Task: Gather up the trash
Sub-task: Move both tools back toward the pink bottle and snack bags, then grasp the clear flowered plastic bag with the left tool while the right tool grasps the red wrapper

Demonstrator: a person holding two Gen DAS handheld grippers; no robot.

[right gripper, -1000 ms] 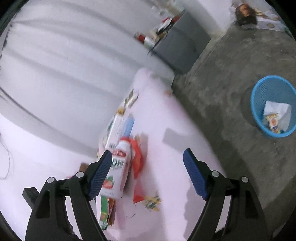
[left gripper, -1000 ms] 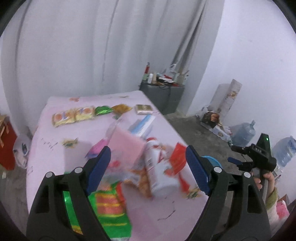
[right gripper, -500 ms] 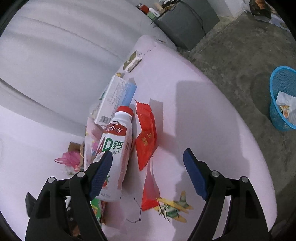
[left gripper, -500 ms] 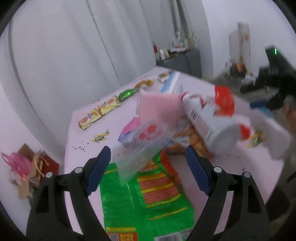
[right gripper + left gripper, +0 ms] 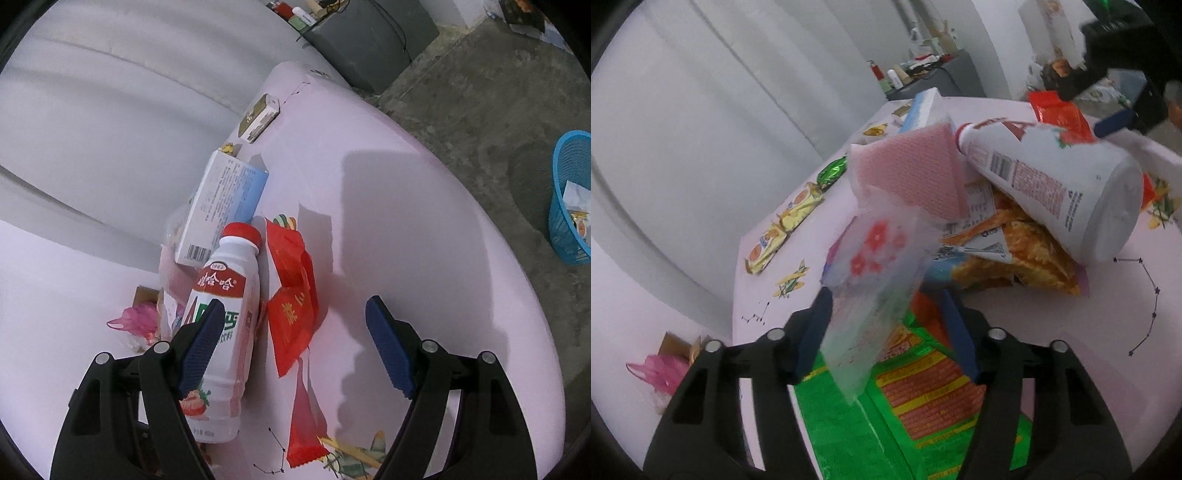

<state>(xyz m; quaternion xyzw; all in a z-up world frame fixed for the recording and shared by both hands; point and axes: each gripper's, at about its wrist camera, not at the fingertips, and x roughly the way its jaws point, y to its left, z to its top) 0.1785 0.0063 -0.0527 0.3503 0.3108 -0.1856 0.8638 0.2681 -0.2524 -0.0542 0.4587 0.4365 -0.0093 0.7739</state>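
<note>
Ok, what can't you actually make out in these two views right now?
- Left wrist view: the translucent flowered bag hides whether the left claw grips it.
- Left wrist view: the green wrapper is cut off by the bottom edge.
- Right wrist view: the blue basket is cropped by the right edge; its contents are too small.
- Right wrist view: the bottle base sits behind a claw finger.

We looked over a table draped in a pale pink cloth (image 5: 406,206) (image 5: 834,221), printed with a small yellow aeroplane (image 5: 792,282) (image 5: 354,459) and a dotted constellation line (image 5: 1145,302). A pleated grey curtain (image 5: 720,110) (image 5: 129,92) hung behind it. Past the far end stood a dark grey cabinet (image 5: 373,40) (image 5: 945,79) with small bottles (image 5: 873,70) on top, too blurred to tell apart. Rough grey concrete floor (image 5: 480,110) lay beside the table, and a crumpled pink plastic bag (image 5: 665,369) (image 5: 136,319) sat low by the curtain.
</note>
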